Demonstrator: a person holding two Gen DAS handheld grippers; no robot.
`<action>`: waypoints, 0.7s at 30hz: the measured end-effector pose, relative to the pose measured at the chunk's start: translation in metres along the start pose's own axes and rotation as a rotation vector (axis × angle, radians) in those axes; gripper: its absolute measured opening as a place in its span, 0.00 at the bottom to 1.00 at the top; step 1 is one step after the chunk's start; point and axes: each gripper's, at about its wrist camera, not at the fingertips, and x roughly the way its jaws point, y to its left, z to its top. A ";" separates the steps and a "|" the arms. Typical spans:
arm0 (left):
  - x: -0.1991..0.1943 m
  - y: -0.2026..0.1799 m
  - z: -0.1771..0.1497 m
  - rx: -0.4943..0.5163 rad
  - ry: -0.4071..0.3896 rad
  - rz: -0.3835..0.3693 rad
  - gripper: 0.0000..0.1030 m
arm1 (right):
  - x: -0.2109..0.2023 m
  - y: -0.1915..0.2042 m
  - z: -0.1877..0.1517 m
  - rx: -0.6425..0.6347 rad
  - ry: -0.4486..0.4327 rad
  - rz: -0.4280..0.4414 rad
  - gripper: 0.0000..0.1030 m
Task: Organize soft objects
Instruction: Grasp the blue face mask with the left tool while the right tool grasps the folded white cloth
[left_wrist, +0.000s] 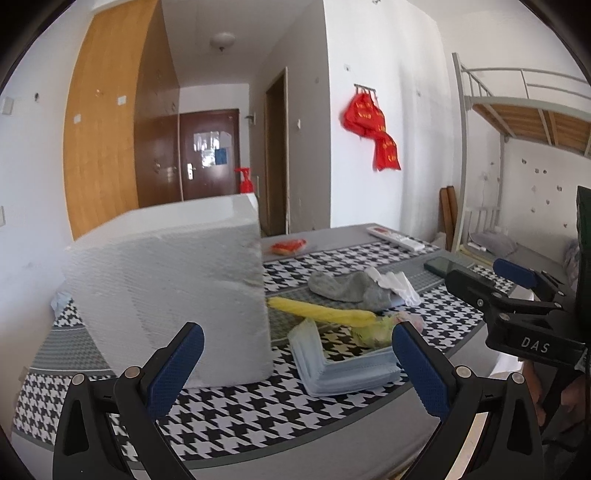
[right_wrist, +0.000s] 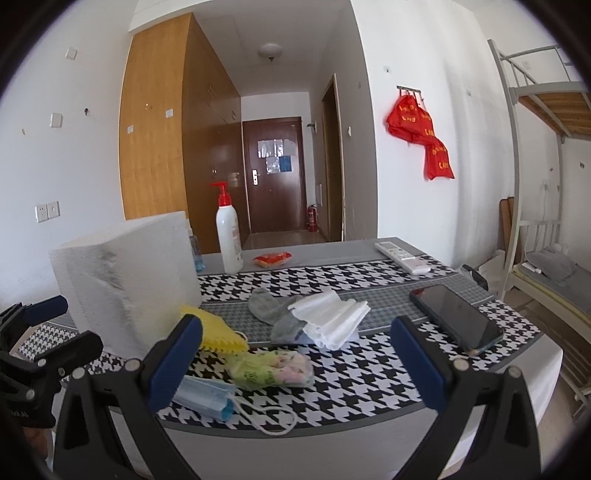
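Several soft things lie on the houndstooth-covered table: a grey sock, a folded white cloth, a yellow cloth, a green and pink packet and a stack of blue face masks. My right gripper is open, empty, hovering over the near table edge. In the left wrist view, my left gripper is open just before the blue masks, with the yellow cloth and grey sock behind. The right gripper shows at the right.
A white foam box stands at the table's left, close to my left fingers. Behind are a lotion pump bottle, a red snack packet and a remote. A dark phone lies right. A bunk bed stands beyond.
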 end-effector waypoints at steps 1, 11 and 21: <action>0.002 -0.001 -0.001 0.000 0.009 -0.001 0.99 | 0.001 -0.001 0.000 -0.004 0.003 -0.004 1.00; 0.026 -0.003 -0.009 -0.008 0.106 -0.009 0.99 | 0.015 -0.006 -0.004 -0.024 0.038 -0.020 1.00; 0.046 -0.004 -0.015 -0.022 0.185 0.004 0.99 | 0.034 -0.011 -0.010 -0.040 0.087 -0.026 1.00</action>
